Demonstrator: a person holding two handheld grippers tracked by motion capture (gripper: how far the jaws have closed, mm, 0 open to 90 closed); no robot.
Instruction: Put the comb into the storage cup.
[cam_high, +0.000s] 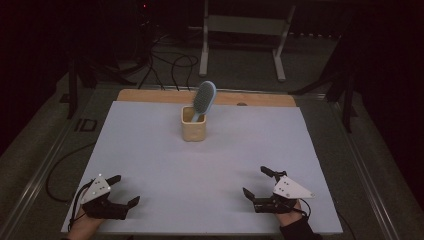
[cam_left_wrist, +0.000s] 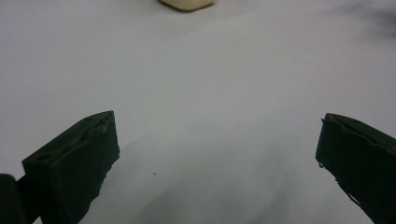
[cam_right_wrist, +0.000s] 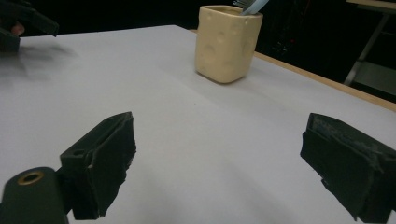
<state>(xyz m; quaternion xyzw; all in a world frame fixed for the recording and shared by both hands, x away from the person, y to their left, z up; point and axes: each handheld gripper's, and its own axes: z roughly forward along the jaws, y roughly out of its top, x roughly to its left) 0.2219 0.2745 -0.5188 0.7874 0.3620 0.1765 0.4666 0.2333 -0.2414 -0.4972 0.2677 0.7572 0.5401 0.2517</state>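
The left gripper (cam_high: 120, 190) is resting low at the near left corner of the table (cam_high: 150, 145), its two black jaws spread wide and gripping nothing. The right gripper (cam_high: 257, 182) is sitting at the near right corner in the same state: jaws wide apart, nothing between them. Both are pointing inward and forward across the pale sheet that is covering the tabletop.

Well apart from both, toward the far middle of the table, a cream cup (cam_high: 193, 126) is standing upright. A hairbrush (cam_high: 204, 98) is standing in it handle-down, leaning toward the far right, its blue oval head sticking up well above the rim.

Risks, as a judgement: the brush is making the cup top-heavy, so a sideways pull on the head could be tipping the cup over rather than lifting the brush free. A gripper nudging the cup wall on approach could be sliding it across the smooth sheet. Pinching the bristled face instead of the blue frame may be giving a slipping hold.

The cup looks squarish with rounded corners and a dimpled, glossy surface. The brush has a light blue frame and darker grey bristles.
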